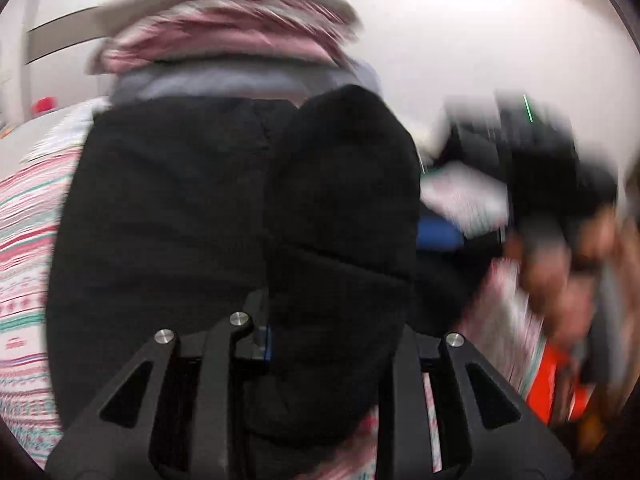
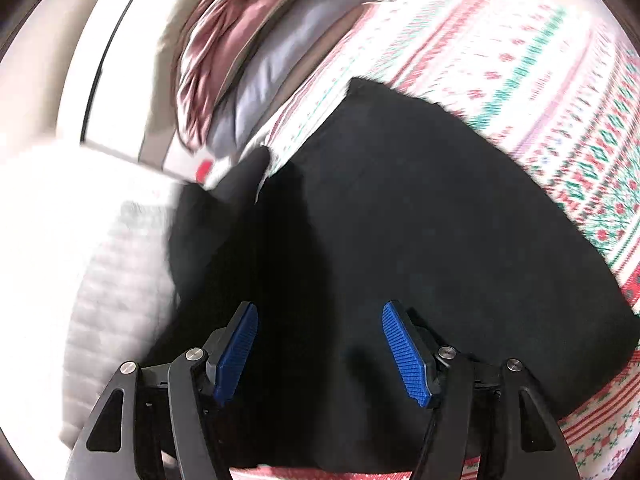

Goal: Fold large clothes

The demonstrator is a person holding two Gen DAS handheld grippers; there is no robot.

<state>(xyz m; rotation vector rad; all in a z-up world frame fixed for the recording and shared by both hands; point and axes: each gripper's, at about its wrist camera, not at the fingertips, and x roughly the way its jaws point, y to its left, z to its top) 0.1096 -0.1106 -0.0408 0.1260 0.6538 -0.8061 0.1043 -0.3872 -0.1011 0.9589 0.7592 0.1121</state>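
— Where black, matte and soft: black garment point(image 2: 420, 220) spread flat over patterned bedspread point(image 2: 520, 60); long axis running diagonally in right wrist view.
— Right gripper point(image 2: 320, 344): ribbed blue pads point(image 2: 404, 348) wide apart, nothing between; left gripper point(image 1: 336, 320) clamped on bunched fold.

A fold of the black garment point(image 1: 240, 208) was clamped between the left gripper point(image 1: 320, 336) jaws, above the patterned cloth point(image 1: 24, 248).

left gripper point(image 1: 328, 320): jaws clamped on cloth | right gripper point(image 2: 320, 344): jaws apart, empty
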